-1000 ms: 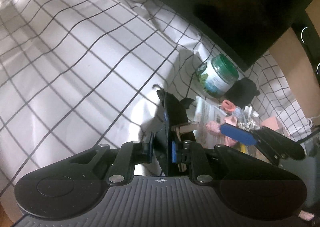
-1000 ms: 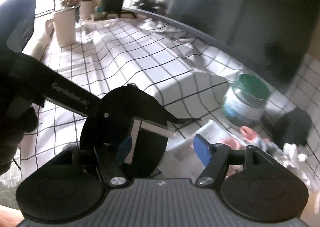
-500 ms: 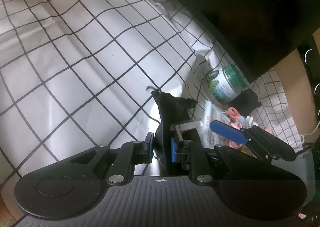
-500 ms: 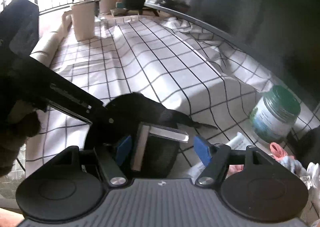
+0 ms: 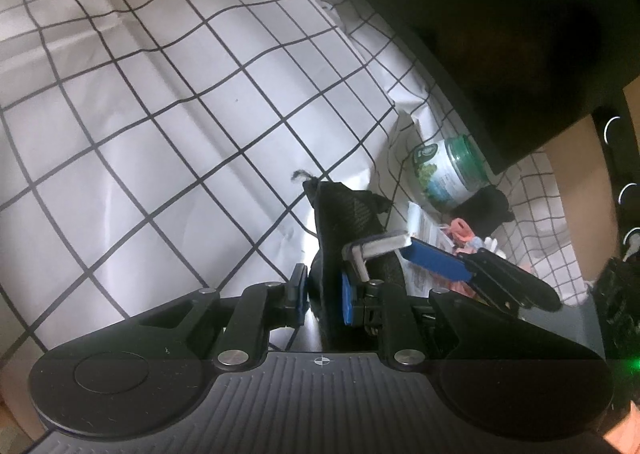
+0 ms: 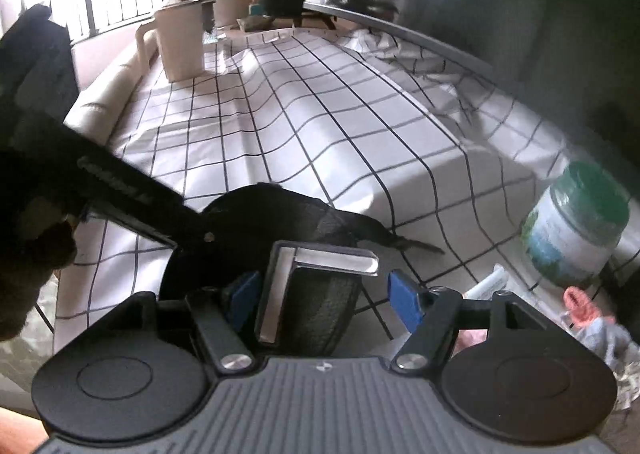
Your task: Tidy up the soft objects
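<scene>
The left gripper (image 5: 323, 292) is clamped on the edge of a black fabric pouch (image 5: 348, 213), holding it above the bench, which is covered in a white checked cloth (image 5: 168, 101). A silver bracket (image 6: 320, 260) sits against the pouch. The right gripper (image 6: 326, 300) has its blue pads spread wide around the pouch, gripping nothing. Further right, a green-lidded jar (image 6: 572, 225) stands beside a pink and grey soft item (image 6: 588, 318).

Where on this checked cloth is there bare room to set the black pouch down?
Free: the broad white checked tablecloth between the white pitcher and the green-lidded jar, left of the black fabric pouch. Crowded: beside the jar, where pink and grey soft items and a leaflet pile up.
</scene>
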